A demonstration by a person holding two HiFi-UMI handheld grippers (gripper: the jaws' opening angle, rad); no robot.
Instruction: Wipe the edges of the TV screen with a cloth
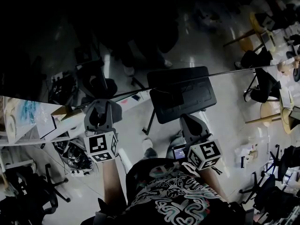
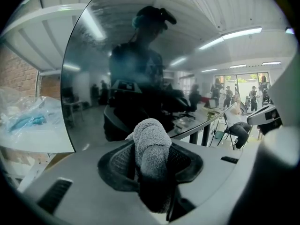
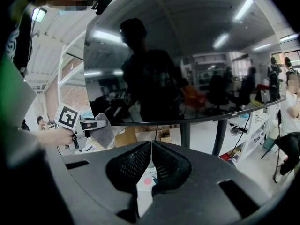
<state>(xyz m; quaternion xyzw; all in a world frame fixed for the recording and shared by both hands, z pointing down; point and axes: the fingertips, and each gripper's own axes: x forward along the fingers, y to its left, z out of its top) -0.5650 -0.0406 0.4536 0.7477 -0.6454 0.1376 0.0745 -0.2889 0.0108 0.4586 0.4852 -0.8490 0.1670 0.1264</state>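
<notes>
Grey terry cloth (image 2: 150, 135), one piece, rolled and pinched in the left gripper (image 2: 152, 159), jaws narrowed onto it, roll poking past the tips. Just ahead of that claw, one dark glossy TV screen (image 2: 140, 55); contact unclear. Further right, second of two claws: right gripper (image 3: 151, 146), jaws pressed together, empty, screen's lower edge ahead and above.

Grey cloth (image 2: 151, 146) (black TV screen (image 3: 197, 41))

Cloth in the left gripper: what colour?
Grey, with a fuzzy pile. The cloth shows best in the left gripper view.
</notes>
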